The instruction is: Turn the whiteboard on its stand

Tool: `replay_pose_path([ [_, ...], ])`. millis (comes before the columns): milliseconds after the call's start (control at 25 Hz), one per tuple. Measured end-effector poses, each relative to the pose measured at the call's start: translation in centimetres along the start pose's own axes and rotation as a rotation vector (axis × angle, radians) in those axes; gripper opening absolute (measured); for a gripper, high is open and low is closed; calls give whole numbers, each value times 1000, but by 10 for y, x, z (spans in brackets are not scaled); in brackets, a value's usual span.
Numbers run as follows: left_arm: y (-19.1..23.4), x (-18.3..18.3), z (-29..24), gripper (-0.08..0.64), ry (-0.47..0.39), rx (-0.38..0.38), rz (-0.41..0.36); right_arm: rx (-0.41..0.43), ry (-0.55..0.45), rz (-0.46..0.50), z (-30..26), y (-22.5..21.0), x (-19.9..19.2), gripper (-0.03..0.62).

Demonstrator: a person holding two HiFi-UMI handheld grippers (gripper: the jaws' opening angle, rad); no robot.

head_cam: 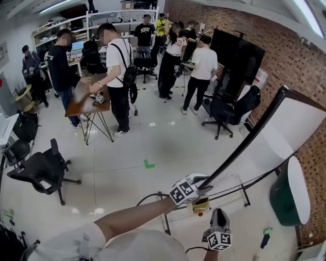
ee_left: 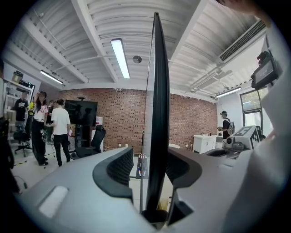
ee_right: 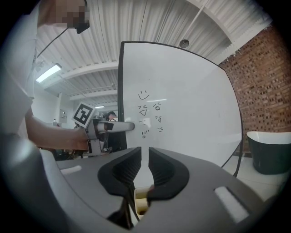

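The whiteboard (head_cam: pixel 300 127) stands at 3 o'clock in the head view, tilted on its stand (head_cam: pixel 243 184), its black edge running down towards 6 o'clock. The left tongs (head_cam: pixel 205 186) meet that edge at its lower end. In the left gripper view the jaws stand apart with the edge between them and a clear gap at the left pad. The right tongs (head_cam: pixel 219 213) sit at 6 o'clock, just below, with the jaws nearly together and only a thin slit between them. Nothing is between the pads. A small yellow box (head_cam: pixel 200 205) lies between the two tongs.

Small hand-drawn marks (ee_right: pixel 150 113) sit on the board's white face.

The floor (head_cam: pixel 153 137) is pale, glossy tile with a green mark (head_cam: pixel 148 164) near the middle. A brick wall (head_cam: pixel 214 15) runs from 1 to 4 o'clock, with a dark green tub (head_cam: pixel 281 199) at 4 o'clock. A black office chair (head_cam: pixel 43 168) stands at 9 o'clock. A wooden bench (head_cam: pixel 81 99) is at 11 o'clock, with a group of people (head_cam: pixel 114 56) standing round it and on towards 12 o'clock. Strip lights (ee_left: pixel 120 57) hang from the white ribbed ceiling.
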State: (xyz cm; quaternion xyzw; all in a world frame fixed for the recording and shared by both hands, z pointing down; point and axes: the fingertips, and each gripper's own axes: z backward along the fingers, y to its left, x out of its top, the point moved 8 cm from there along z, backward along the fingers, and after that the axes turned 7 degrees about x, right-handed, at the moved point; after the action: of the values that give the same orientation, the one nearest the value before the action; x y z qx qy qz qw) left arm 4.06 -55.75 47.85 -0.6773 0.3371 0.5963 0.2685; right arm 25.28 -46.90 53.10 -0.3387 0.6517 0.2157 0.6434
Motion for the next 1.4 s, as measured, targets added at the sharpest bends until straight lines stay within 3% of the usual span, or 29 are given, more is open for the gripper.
replay_pose_path([
  [160,-4,0,-1,152,-10,12,-14,-8,8,-6,8,1,-4,57],
  [280,-10,0,-4,63,-23,7,-34,-13,12,-11,12,-1,-7,57],
  [1080,-3,0,1,61,8,57,-30,-13,23,-18,9,13,-8,55],
  [1400,3,0,4,61,7,42,-21,-20,21,-20,9,22,-13,55],
])
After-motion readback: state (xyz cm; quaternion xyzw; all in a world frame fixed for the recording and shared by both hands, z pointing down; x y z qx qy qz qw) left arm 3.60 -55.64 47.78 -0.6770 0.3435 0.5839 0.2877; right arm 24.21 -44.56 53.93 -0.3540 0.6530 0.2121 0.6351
